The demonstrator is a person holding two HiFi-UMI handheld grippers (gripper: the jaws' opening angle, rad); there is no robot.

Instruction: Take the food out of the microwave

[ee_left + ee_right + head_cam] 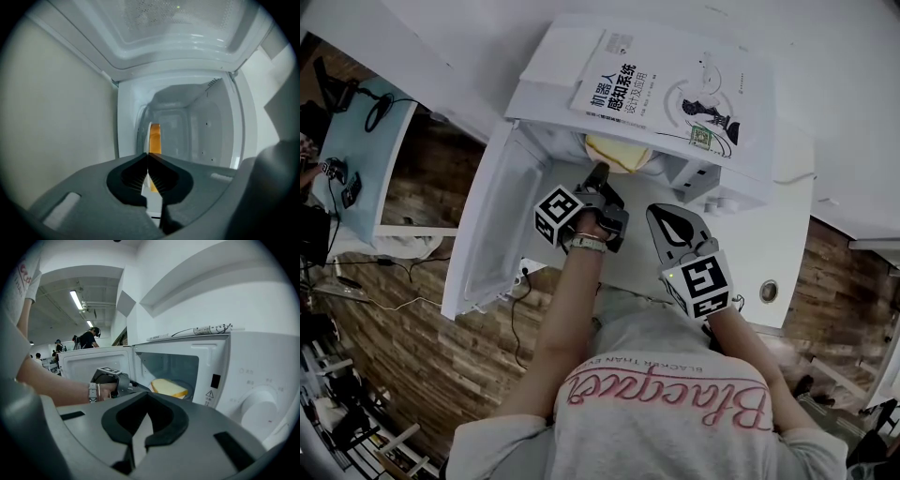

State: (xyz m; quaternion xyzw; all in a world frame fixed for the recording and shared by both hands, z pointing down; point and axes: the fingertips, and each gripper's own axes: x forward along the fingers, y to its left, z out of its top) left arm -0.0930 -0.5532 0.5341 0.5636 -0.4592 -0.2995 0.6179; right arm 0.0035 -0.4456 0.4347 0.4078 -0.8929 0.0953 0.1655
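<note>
The white microwave stands open, its door swung out to the left. Inside lies a yellow slab of food on a plate. My left gripper reaches into the cavity. It is shut on the plate's thin white rim, with the orange-yellow food showing just beyond the tips. In the right gripper view, the left gripper sits at the cavity's mouth. My right gripper hangs outside in front of the microwave, shut and holding nothing.
A large book lies on top of the microwave. Its control panel with a round knob is to the right of the cavity. The microwave rests on a white table. People stand in the far background.
</note>
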